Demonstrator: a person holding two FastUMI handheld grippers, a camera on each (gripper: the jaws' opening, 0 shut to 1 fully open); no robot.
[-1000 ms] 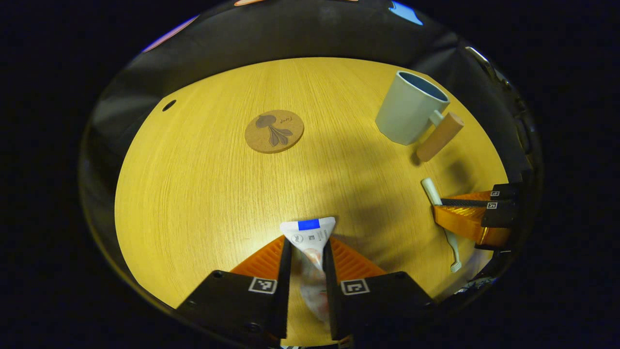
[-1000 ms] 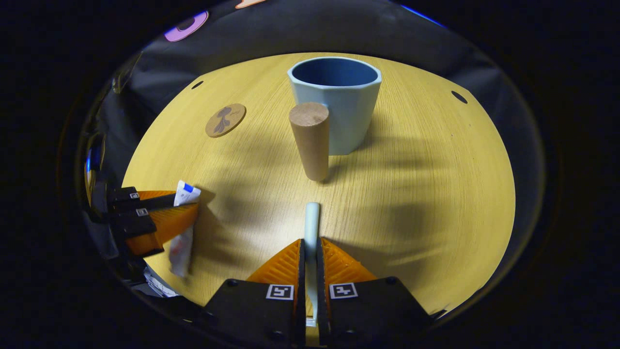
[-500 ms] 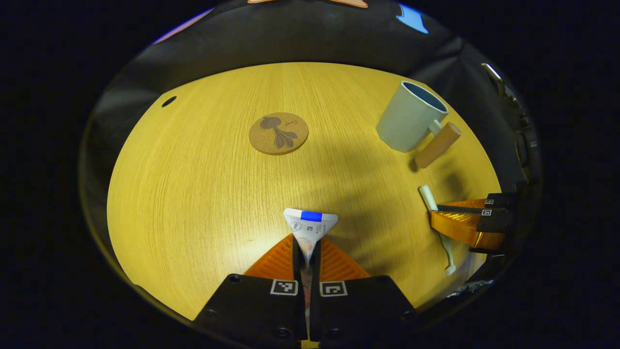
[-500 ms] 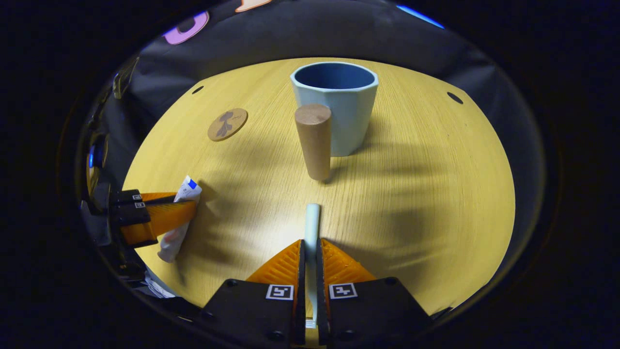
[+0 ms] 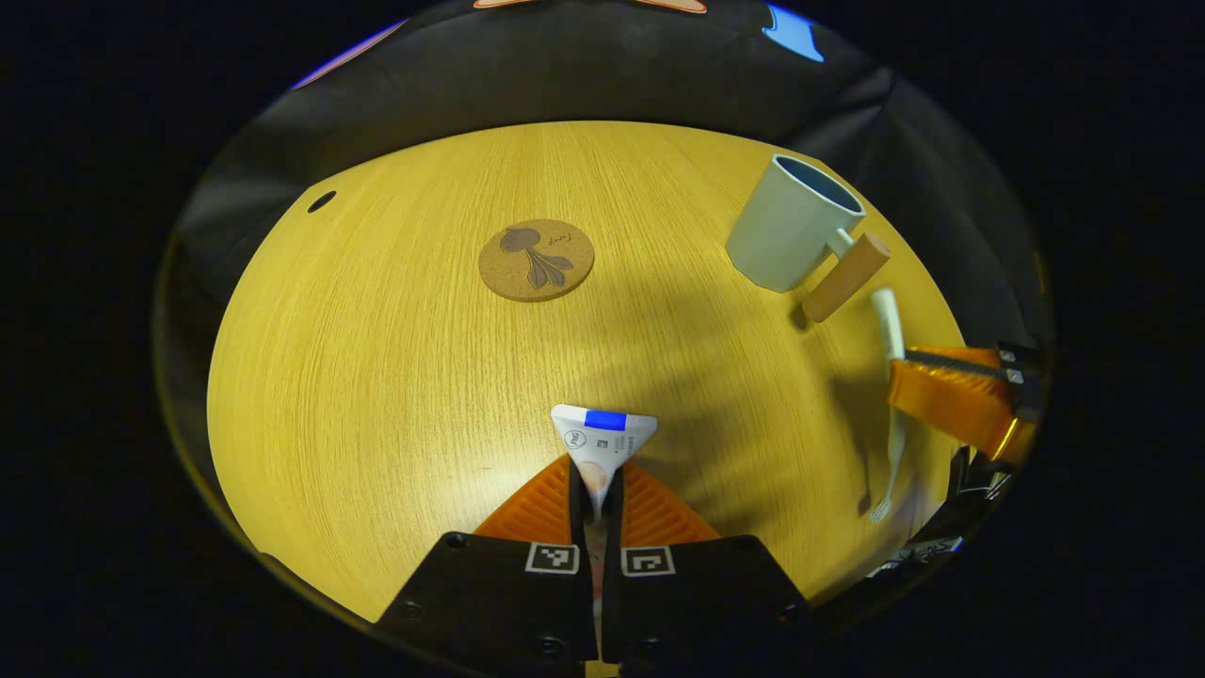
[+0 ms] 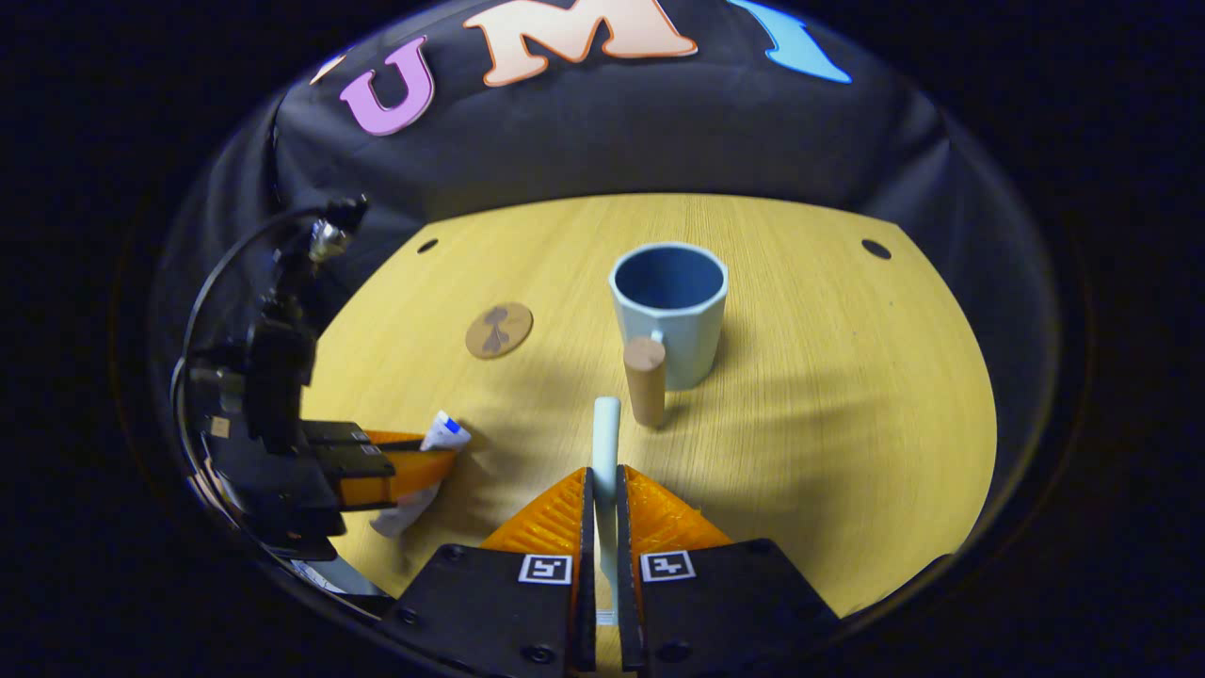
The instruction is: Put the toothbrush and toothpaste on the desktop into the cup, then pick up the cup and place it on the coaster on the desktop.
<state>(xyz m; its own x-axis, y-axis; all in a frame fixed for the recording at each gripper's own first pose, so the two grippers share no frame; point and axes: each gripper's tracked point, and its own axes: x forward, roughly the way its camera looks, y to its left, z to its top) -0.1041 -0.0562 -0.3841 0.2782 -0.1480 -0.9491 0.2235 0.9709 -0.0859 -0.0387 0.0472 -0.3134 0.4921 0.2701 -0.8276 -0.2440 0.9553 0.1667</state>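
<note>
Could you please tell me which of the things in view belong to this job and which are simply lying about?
Belong to the job:
toothpaste, clamped in the left gripper
toothbrush, clamped in the right gripper
cup, upright and empty
coaster, bare

Just there:
desktop
cable holes in the desktop

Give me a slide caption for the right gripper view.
Right gripper holds the toothbrush before the cup on the desktop.

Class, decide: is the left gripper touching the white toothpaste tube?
Touching. In the left gripper view, the left gripper has both fingers pressed against the white toothpaste tube, whose flat end sticks out past the fingertips.
</note>
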